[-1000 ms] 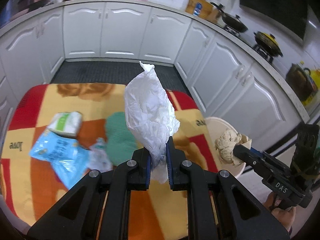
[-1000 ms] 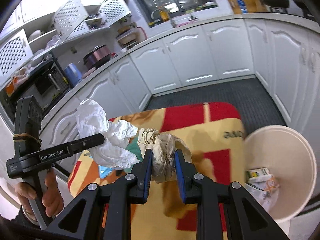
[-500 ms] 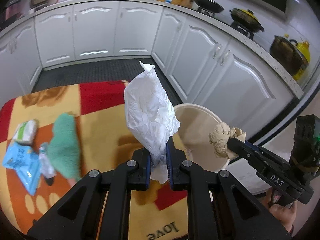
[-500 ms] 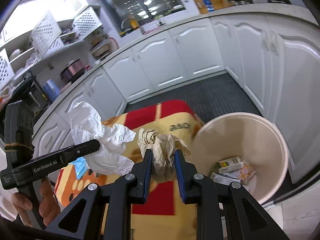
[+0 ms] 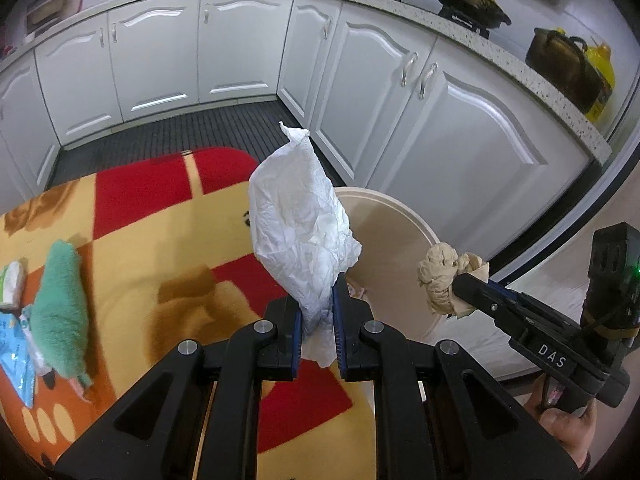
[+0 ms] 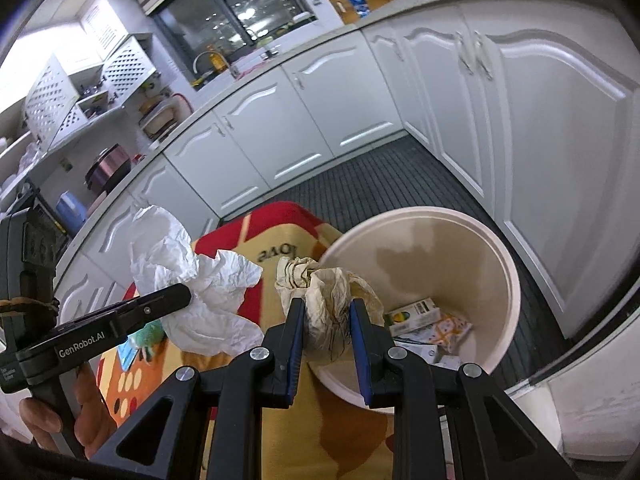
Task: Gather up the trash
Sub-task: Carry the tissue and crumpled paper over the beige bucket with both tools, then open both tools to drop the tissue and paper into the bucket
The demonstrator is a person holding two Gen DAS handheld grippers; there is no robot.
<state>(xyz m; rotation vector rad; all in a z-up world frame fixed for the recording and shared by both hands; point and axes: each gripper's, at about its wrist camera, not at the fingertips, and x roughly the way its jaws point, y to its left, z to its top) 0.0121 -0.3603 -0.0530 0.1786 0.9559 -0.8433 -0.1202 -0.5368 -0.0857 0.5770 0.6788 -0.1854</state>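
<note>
Trash is in both grippers. A crumpled white tissue (image 5: 306,232) stands up from the left gripper (image 5: 316,320), whose jaws are clamped on its lower end — the paper rises toward 12 o'clock in the left wrist view. A wadded brown paper ball (image 6: 328,312) is pinched between the closed jaws of the right gripper (image 6: 326,344); in the left wrist view that gripper sits at 3 o'clock, its ball hanging over the rim of the bin.

A cream round bin (image 6: 508,312) stands on the floor just beside the desk (image 5: 168,248), which is covered with a red, yellow and orange patterned cloth. In the right wrist view the bin lies at about 3 o'clock from the brown ball, and small cartons (image 6: 416,314) lie on its bottom.

On the desk at 9 o'clock in the left wrist view rest a green fuzzy cloth (image 5: 60,312), a blue packet (image 5: 14,356) and a small white pack (image 5: 10,290) — all close together. White kitchen cabinets (image 5: 160,60) curve around the room.
</note>
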